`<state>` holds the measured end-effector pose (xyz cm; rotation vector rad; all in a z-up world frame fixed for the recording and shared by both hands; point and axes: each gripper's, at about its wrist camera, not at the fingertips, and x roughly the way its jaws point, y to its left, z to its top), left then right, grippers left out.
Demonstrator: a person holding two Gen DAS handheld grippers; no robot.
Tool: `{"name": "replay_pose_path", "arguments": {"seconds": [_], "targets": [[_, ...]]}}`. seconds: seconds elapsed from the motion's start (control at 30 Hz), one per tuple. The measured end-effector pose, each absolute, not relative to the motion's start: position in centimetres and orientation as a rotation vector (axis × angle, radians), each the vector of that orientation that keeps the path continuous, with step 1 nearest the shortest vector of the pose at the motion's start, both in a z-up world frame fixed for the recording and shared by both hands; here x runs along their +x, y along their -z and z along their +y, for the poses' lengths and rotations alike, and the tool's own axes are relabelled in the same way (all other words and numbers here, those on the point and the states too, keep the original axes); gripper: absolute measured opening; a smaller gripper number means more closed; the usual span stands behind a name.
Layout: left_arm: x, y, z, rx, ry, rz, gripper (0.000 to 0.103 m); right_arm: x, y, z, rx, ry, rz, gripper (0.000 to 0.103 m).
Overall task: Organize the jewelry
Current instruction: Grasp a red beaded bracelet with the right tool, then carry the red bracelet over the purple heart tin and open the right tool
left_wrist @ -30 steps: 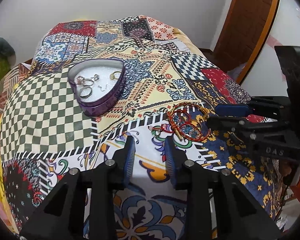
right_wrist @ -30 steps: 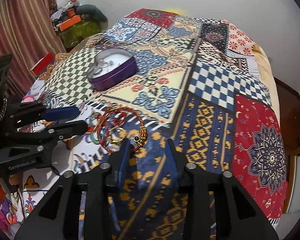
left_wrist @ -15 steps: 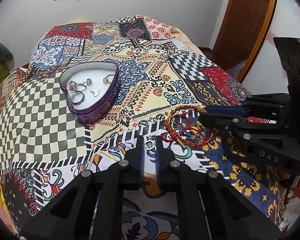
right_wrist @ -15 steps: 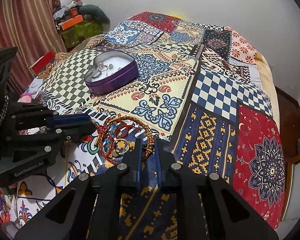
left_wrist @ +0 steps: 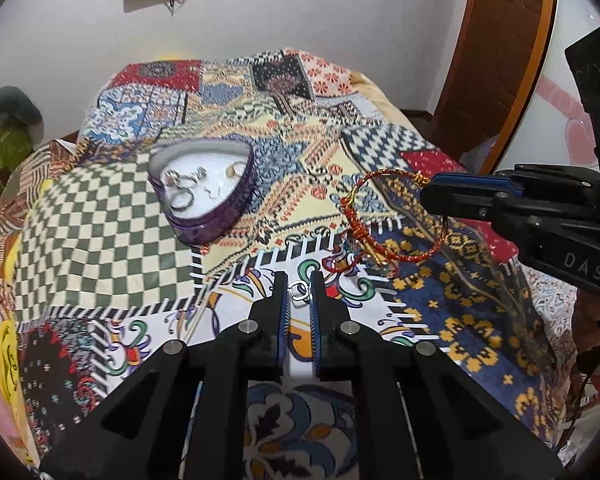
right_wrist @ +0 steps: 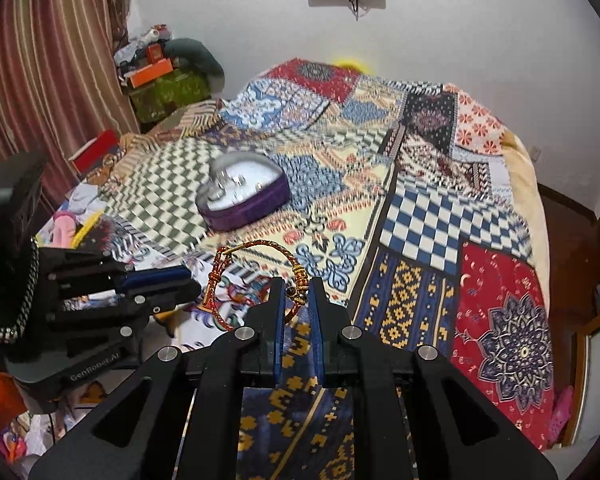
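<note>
Left gripper (left_wrist: pixel 299 292) pinches small silver ring (left_wrist: pixel 299 291); right gripper (right_wrist: pixel 296 294) clamps red-gold braided bangle (right_wrist: pixel 256 280), labelled "DAS" only in left view.

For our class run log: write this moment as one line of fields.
left gripper: shut on silver ring | right gripper: shut on red bracelet, lifted | heart tin: open

Your heart-shaped tin (right_wrist: pixel 244 200) is motion-blurred in the right wrist view, so its rings (right_wrist: pixel 230 184) can't be told apart. The red bracelet's (right_wrist: pixel 256 280) clasp end sits hidden between your right gripper's (right_wrist: pixel 297 292) fingers.
</note>
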<state>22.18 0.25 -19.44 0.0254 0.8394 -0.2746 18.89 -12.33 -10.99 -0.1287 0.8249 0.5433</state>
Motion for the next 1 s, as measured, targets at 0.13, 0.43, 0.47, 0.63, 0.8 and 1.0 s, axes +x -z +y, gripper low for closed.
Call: {"name": "replay_pose_path", "arguments": {"seconds": [0.13,0.43,0.47,0.63,0.8,1.0], "targets": [[21.1,17.5,0.9,0.014,0.262,0.793,0.008,18.4,9.7,-12.1,-0.115,-0.537,0.8,0.01],[19.0,13.8,3.1,-0.012,0.218,0.703,0.008,18.0,7.3,-11.0,-0.099,-0.538,0.749,0.01],[18.9,13.5,3.4,-0.017,0.214,0.695,0.008,17.9,7.1,-10.9,-0.098,-0.537,0.745,0.01],[18.9,12.0,4.8,-0.032,0.19,0.658,0.008,18.2,6.3,-9.9,-0.086,-0.544,0.724,0.01],[19.4,11.1,6.0,-0.043,0.162,0.634,0.008,19.0,6.0,-8.9,-0.08,-0.55,0.712,0.01],[20.5,11.6,7.3,-0.058,0.139,0.624,0.008,20.5,6.5,-8.0,-0.071,-0.563,0.719,0.01]]}}
